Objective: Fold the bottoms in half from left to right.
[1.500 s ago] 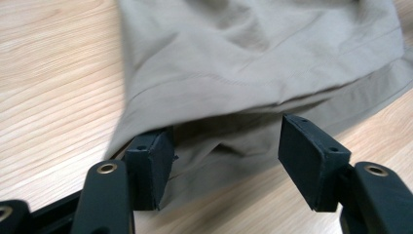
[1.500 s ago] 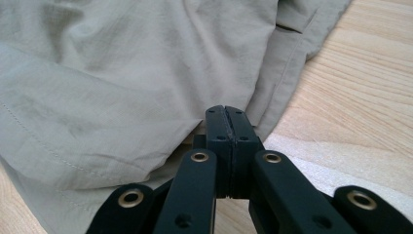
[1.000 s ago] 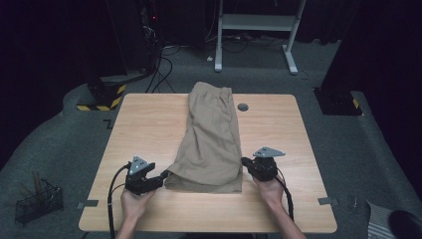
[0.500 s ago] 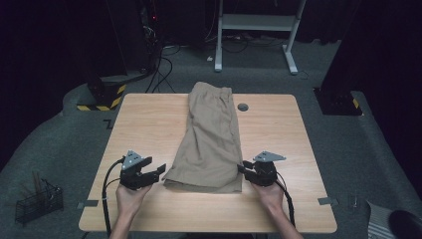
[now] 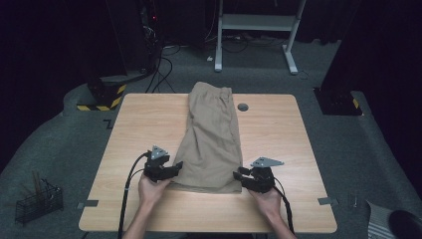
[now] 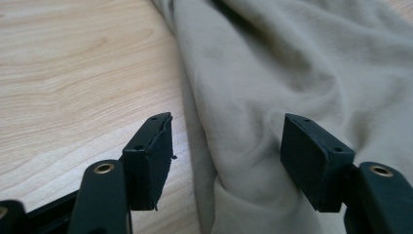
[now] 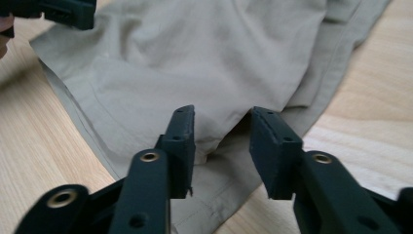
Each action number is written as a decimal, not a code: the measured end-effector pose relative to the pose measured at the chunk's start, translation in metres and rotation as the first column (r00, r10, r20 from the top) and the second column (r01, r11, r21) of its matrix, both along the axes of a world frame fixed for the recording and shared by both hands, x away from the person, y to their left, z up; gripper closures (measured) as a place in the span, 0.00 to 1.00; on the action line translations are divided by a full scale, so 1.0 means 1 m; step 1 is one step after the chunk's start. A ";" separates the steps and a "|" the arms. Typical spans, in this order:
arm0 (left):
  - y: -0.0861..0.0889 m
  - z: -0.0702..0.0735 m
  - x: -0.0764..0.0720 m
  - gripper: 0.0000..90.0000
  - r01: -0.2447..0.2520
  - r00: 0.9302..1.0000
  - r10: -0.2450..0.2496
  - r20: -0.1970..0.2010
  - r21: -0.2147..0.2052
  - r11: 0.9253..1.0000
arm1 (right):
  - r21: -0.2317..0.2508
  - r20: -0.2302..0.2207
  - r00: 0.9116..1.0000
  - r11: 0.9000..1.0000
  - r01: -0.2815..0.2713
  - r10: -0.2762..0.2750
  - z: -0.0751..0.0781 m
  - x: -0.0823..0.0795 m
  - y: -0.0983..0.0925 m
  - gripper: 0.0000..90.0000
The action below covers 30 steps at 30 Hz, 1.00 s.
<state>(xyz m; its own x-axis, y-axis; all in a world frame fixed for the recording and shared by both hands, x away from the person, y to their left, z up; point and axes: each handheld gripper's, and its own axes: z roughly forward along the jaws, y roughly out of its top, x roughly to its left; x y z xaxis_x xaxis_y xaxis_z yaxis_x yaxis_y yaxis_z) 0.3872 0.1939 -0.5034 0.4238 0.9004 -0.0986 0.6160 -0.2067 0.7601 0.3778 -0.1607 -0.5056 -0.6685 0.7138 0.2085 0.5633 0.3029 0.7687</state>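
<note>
Shorts (image 5: 211, 134), khaki, one pair: folded lengthwise into a single long strip, lying flat down the middle of the bench (image 5: 278, 134), waistband at the far edge, leg hems at the near end between the two claws. Cloth lightly creased near the hems.

Bench, one: light wood top, with one round dark grommet (image 5: 242, 107) just right of the waistband, apart from the cloth.

Left claw (image 5: 175, 166), one: held in the person's left hand (image 5: 151, 186) at the near left corner of the shorts. Jaws spread wide; a fold of the hem edge lies between them, pads not pressing it. Released.

Right claw (image 5: 239, 175), one: held in the right hand (image 5: 268, 199) at the near right corner. Its jaws have just been opening; they stand apart with a raised pucker of the hem corner between them, and the pads sit clear of the cloth. Released.

Surroundings: one wire basket (image 5: 37, 201) on the floor at near left; one white desk frame (image 5: 256, 30) beyond the bench; one block with yellow-and-black striping (image 5: 102, 94) off the far left corner; cables on the floor behind. Nothing lies over the shorts or between them and either claw.
</note>
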 end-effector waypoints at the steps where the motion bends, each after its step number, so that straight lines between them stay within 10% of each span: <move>1: -0.001 -0.002 0.001 0.41 -0.001 1.000 0.001 -0.004 0.009 1.000 | -0.010 0.002 1.000 1.000 0.000 0.000 -0.002 0.001 0.002 0.80; 5: -0.004 -0.011 0.003 0.42 -0.004 0.999 0.005 -0.033 0.038 0.999 | -0.031 0.059 0.998 0.999 -0.015 0.017 0.002 0.003 0.012 0.98; 12: -0.006 -0.017 0.002 0.42 -0.009 0.999 0.012 -0.034 0.067 0.998 | -0.052 0.134 0.989 0.997 -0.056 0.063 0.029 0.015 0.031 1.00; 23: -0.008 -0.023 -0.005 0.41 -0.010 1.000 0.008 0.029 0.088 0.996 | -0.059 0.071 0.997 0.998 0.026 -0.021 0.005 -0.002 0.009 0.64; 30: -0.008 -0.023 -0.005 0.41 -0.019 0.999 0.017 0.028 0.087 0.996 | -0.023 0.025 1.000 1.000 -0.001 0.002 -0.007 0.001 0.011 0.83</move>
